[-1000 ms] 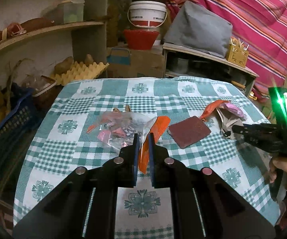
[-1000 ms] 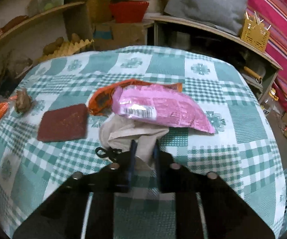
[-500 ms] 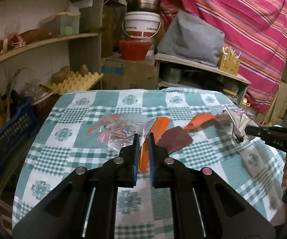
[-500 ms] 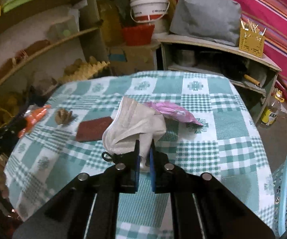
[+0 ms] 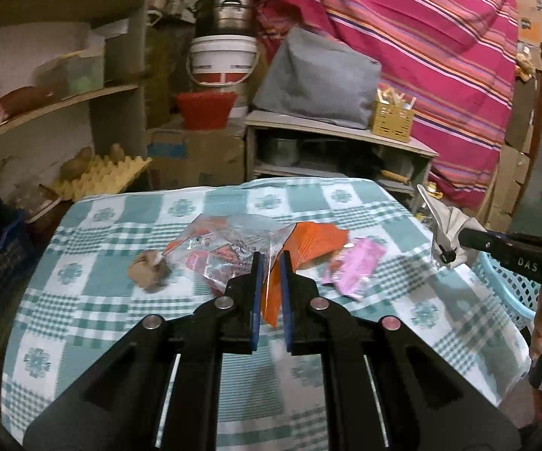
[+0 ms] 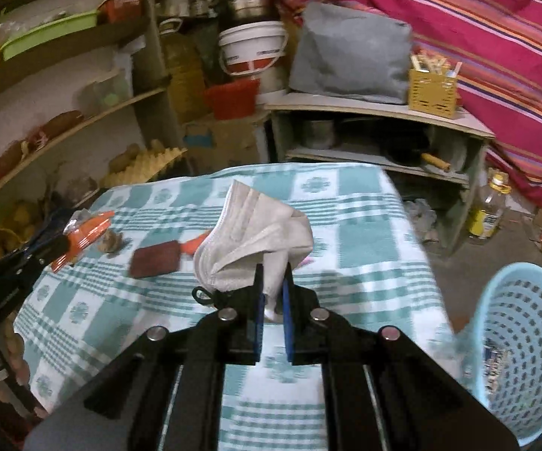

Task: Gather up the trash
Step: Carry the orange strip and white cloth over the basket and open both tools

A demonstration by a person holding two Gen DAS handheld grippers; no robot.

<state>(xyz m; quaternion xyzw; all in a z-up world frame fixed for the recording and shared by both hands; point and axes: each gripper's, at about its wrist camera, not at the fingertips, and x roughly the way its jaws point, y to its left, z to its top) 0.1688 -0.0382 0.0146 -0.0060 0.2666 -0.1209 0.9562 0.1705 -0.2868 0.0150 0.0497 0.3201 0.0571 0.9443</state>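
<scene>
My left gripper (image 5: pixel 270 259) is shut on an orange wrapper (image 5: pixel 308 242) with a clear plastic bag of wrappers (image 5: pixel 226 244) hanging beside it, held above the checked table (image 5: pixel 83 300). It also shows in the right wrist view (image 6: pixel 64 240). My right gripper (image 6: pixel 271 274) is shut on a white face mask (image 6: pixel 256 233), lifted above the table's right side; the mask also shows in the left wrist view (image 5: pixel 445 229). A light blue basket (image 6: pixel 523 345) stands on the floor right of the table. A pink wrapper (image 5: pixel 357 267), a brown crumpled scrap (image 5: pixel 149 272) and a dark red pad (image 6: pixel 154 259) lie on the table.
Shelves with potatoes and an egg tray (image 5: pixel 102 176) stand to the left. A low bench (image 6: pixel 376 112) with a grey cushion, a white bucket (image 5: pixel 224 60) and a striped pink cloth are behind the table. An oil bottle (image 6: pixel 491 206) stands on the floor.
Both grippers have risen and drawn back from the table with their loads. The right one swung right with the mask, bringing the blue basket into view. The pink wrapper stayed on the table.
</scene>
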